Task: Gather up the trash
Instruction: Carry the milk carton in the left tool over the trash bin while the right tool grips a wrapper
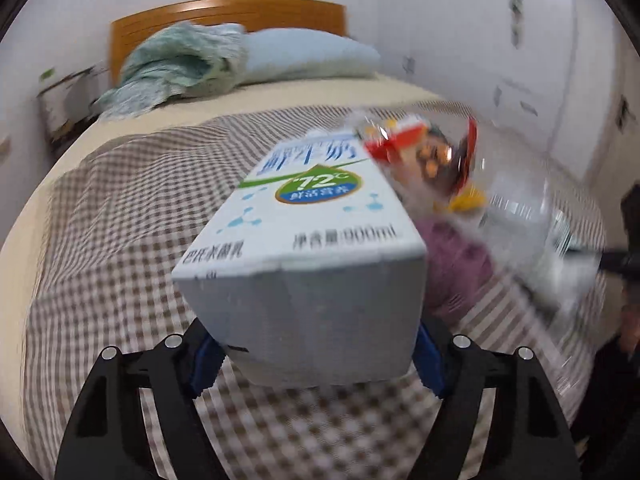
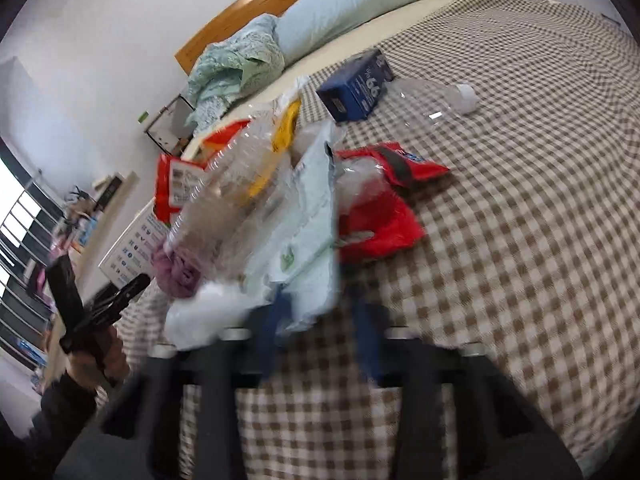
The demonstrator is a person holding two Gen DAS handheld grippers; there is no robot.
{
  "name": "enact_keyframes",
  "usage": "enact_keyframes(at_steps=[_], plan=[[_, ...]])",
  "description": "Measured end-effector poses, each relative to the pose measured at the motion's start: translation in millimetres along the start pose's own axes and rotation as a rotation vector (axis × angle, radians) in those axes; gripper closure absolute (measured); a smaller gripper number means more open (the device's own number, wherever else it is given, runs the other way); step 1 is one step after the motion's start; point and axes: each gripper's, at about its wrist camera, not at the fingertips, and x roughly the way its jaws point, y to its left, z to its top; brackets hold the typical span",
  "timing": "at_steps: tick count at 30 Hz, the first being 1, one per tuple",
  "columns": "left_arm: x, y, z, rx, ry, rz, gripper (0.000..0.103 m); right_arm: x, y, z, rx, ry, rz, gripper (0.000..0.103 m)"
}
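Where checked bedspread (image 2: 520, 200) ends, pillow (image 1: 308, 54) meets headboard (image 1: 224, 14).

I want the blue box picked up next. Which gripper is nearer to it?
Right. The right gripper, shut on a pale wrapper, has the blue box ahead, beyond the trash pile. The left gripper holds the milk carton, farther left.

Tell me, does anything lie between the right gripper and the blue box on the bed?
Yes. A pale green wrapper and a red bag lie between the right gripper and the blue box, close in front of the gripper.
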Motion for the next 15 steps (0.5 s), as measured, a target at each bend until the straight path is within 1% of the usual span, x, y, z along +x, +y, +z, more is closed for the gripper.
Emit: enact_keyframes(at_steps=[1, 2, 4, 5, 6, 8, 9, 10, 12, 14, 15], plan=[[-9.3, -3.5, 1.7, -0.033, -0.01, 0.022, 0.029, -2.8, 5.4, 2.9, -0.027, -0.022, -0.011, 0.097], [-17.5, -7.2, 5.0, -0.064, -0.011, 0.073, 0.029, -8.6, 15.2, 8.0, -0.079, -0.05, -0.018, 0.1], [-31.8, -8.4, 12.9, -0.132, -0.024, 0.145, 0.03, -17.0, 31.2, 13.9, -0.17, -0.094, -0.034, 0.101], [-40.4, -8.1, 18.6, -0.174, -0.024, 0.158, 0.031, -20.2, 39.6, 14.9, -0.229, -0.116, -0.056, 0.102], [-48.3, -10.1, 20.4, -0.203, -0.021, 0.163, 0.031, -23.8, 53.5, 16.4, -0.321, -0.143, -0.1, 0.102], [-63.3, -10.3, 29.7, -0.274, 0.008, 0.164, 0.032, -24.3, 63.7, 18.9, -0.386, -0.158, -0.125, 0.102], [-69.5, -9.1, 35.3, -0.297, 0.005, 0.172, 0.032, -29.0, 68.6, 22.1, -0.415, -0.173, -0.133, 0.102], [-78.2, -11.0, 41.8, -0.302, 0.005, 0.195, 0.033, -32.8, 71.8, 28.0, -0.432, -0.189, -0.136, 0.102], [-95.8, -21.5, 50.8, -0.276, -0.006, 0.244, 0.033, -44.0, 76.8, 36.9, -0.462, -0.219, -0.144, 0.102], [-109.2, -31.2, 53.7, -0.271, -0.012, 0.285, 0.033, -56.9, 80.0, 45.4, -0.481, -0.243, -0.126, 0.102], [-114.7, -34.1, 57.7, -0.265, -0.02, 0.309, 0.033, -66.8, 82.0, 50.3, -0.503, -0.268, -0.122, 0.102]])
